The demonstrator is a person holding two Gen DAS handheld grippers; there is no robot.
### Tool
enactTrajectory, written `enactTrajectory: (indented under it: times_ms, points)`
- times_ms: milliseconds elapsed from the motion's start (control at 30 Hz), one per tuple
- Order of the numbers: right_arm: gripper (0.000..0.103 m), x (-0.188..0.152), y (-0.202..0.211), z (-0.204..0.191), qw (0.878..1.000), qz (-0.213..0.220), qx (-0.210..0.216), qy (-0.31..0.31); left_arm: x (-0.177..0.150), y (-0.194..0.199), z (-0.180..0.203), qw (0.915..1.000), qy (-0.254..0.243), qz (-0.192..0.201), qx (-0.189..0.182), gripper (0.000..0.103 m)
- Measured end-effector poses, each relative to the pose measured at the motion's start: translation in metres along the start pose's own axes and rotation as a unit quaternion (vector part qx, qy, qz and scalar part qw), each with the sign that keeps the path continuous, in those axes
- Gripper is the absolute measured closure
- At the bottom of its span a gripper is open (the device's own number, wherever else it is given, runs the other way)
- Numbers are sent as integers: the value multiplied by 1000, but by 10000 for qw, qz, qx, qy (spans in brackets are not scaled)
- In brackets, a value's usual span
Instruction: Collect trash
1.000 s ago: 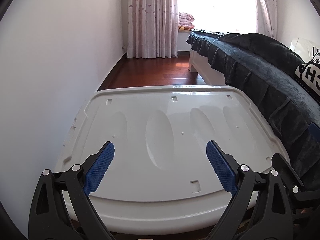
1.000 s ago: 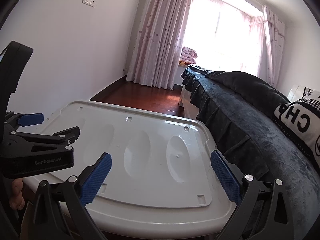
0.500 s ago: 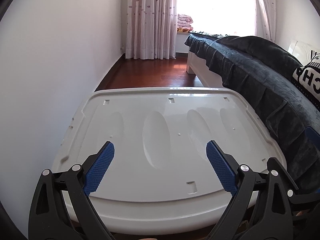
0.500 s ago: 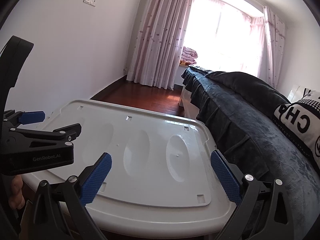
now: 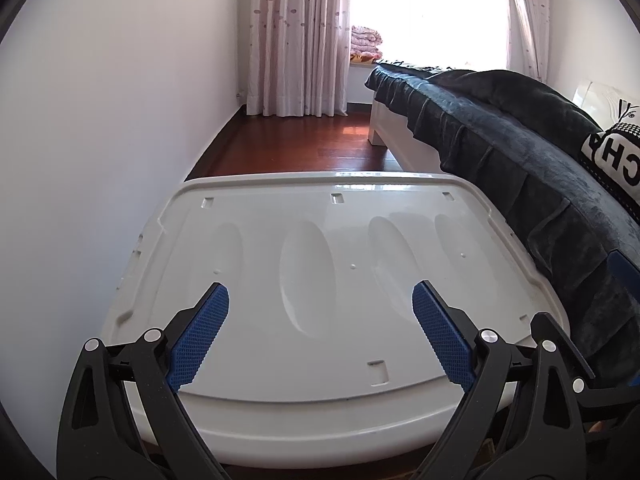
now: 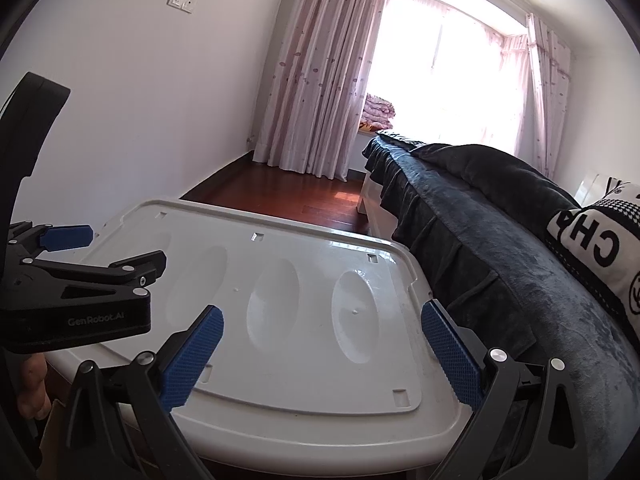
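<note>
White plastic bin lid [image 5: 320, 280] carries nothing, both left tongs [image 5: 320, 332] and right tongs [image 6: 322, 354] gape apart, empty, above it; no trash visible in either view, so collecting looks unstarted

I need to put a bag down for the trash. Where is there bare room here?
The white bin lid is bare from wall side to bed side, under both open tongs, left and right. The wood floor between wall and bed is free up to the curtains. It is tight where lid meets bedspread.
</note>
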State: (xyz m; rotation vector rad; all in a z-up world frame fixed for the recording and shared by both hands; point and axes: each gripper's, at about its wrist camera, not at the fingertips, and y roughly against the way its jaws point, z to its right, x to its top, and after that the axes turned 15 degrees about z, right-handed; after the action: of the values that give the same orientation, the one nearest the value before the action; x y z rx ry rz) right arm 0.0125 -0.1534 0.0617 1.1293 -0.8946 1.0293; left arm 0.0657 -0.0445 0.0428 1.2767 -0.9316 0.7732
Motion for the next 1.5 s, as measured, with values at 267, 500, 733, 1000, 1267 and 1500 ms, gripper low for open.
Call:
enactTrajectory:
  times_ms: [267, 500, 733, 1000, 1267, 1500]
  points:
    - [5, 1, 0, 3, 10000, 24, -22, -12, 0, 0, 1, 10000, -10, -6, 4, 12]
    - [5, 1, 0, 4, 10000, 28, -10, -2, -1, 0, 3, 10000, -35, -13, 0, 12]
    - [5, 1, 1, 5, 10000, 30, 0, 5, -1, 1, 4, 10000, -17, -23, -25, 12]
    - [5, 1, 1, 5, 10000, 19, 5, 0, 1, 2, 5, 10000, 6, 26, -48, 12]
    - [5, 0, 1, 6, 10000, 4, 53, 40, 1, 3, 6, 9999, -72, 88, -41, 12]
    - [5, -1, 1, 6, 10000, 8, 39, 39, 2, 2, 5, 10000, -47, 39, -18, 12]
